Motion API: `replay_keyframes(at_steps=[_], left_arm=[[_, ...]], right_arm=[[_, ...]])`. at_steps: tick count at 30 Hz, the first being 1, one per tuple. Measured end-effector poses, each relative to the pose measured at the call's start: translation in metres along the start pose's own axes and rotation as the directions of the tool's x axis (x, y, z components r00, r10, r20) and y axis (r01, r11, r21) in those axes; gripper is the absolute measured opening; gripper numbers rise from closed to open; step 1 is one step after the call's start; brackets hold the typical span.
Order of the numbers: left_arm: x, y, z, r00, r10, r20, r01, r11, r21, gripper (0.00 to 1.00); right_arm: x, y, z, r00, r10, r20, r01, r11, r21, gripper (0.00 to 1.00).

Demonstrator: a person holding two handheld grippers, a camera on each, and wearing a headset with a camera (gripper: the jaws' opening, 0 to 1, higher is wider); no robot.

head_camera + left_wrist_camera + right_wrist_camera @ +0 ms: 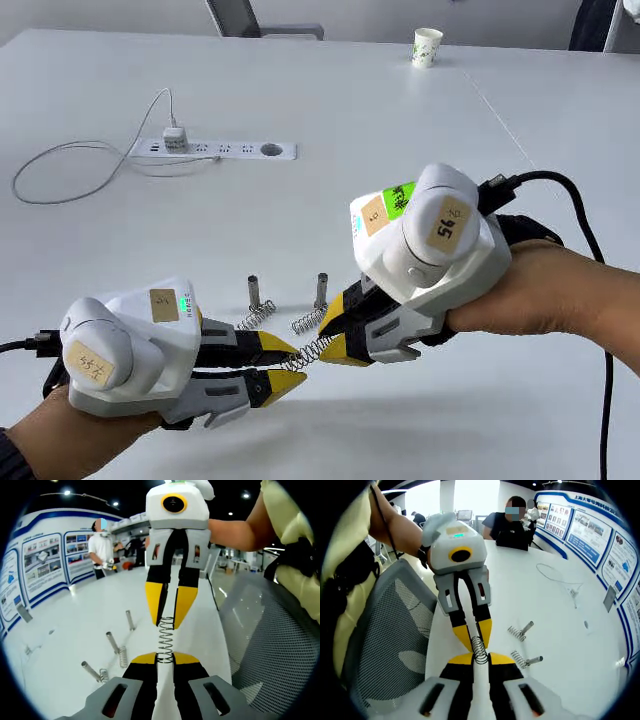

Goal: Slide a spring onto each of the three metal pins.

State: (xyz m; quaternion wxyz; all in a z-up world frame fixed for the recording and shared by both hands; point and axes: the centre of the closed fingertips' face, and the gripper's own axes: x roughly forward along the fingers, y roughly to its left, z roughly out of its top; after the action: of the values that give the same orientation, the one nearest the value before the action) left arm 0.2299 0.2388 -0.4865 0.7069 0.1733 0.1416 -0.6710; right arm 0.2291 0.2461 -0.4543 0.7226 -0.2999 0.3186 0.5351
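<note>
- The silver coil spring (308,352) hangs in the air above the white table (420,150), stretched between the two grippers.
- The left gripper (292,365) is clenched on the spring's near end. In its own view the yellow jaw tips meet around the last coils.
- The right gripper (328,338) nips the spring's opposite end between its yellow tips. The left gripper view shows this head-on.
- A tan sticker (90,362) on the left gripper's white body reads "55" in handwriting.
- A matching tan sticker (451,224) on the right gripper reads "56". The green label (400,197) beside it carries print too small to read.
- Three upright grey metal pins (130,620) (113,642) (91,671) stand on the table just beyond the held spring, in a row in the left gripper view.
- Two loose springs (256,316) (309,320) lie on the table between the held spring and the pins, at the pins' feet. Whether they touch the pins I cannot tell.
- Well beyond the held spring lies a white power strip (215,150) with a white charger (175,138) plugged in. Its markings are illegible.
- Farther off stands a paper cup (427,47) with green print that cannot be read.
- The wall posters (35,575) behind the held spring in the left gripper view have lettering too small to make out.
</note>
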Motion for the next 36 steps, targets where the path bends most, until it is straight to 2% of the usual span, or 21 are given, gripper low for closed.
replay_keyframes(at_steps=[10,13,26,33,36], left_arm=[[0.0,-0.003,0.004,0.9999,-0.004,0.01,0.004,1.0,0.02,0.1],[0.001,-0.003,0.005,1.0,0.0,0.01,0.0,1.0,0.029,0.1],[-0.003,-0.003,0.005,0.9995,0.011,0.029,-0.011,1.0,0.018,0.09],[-0.005,-0.002,0.008,0.9985,0.018,0.052,-0.018,1.0,0.0,0.09],[-0.005,-0.003,0.008,0.9982,0.02,0.056,-0.02,1.0,-0.007,0.09]], right_arm=[[-0.002,0.004,0.015,0.9999,-0.003,0.012,0.004,0.999,-0.041,0.11],[-0.003,0.007,0.021,0.9994,0.014,0.03,-0.013,0.999,-0.033,0.12],[-0.002,0.004,0.018,0.9998,0.01,0.014,-0.01,0.999,-0.032,0.12],[-0.001,0.003,0.017,0.9996,0.005,0.027,-0.004,1.0,-0.01,0.14],[-0.003,0.002,0.018,0.9988,0.004,0.048,-0.005,1.0,0.013,0.14]])
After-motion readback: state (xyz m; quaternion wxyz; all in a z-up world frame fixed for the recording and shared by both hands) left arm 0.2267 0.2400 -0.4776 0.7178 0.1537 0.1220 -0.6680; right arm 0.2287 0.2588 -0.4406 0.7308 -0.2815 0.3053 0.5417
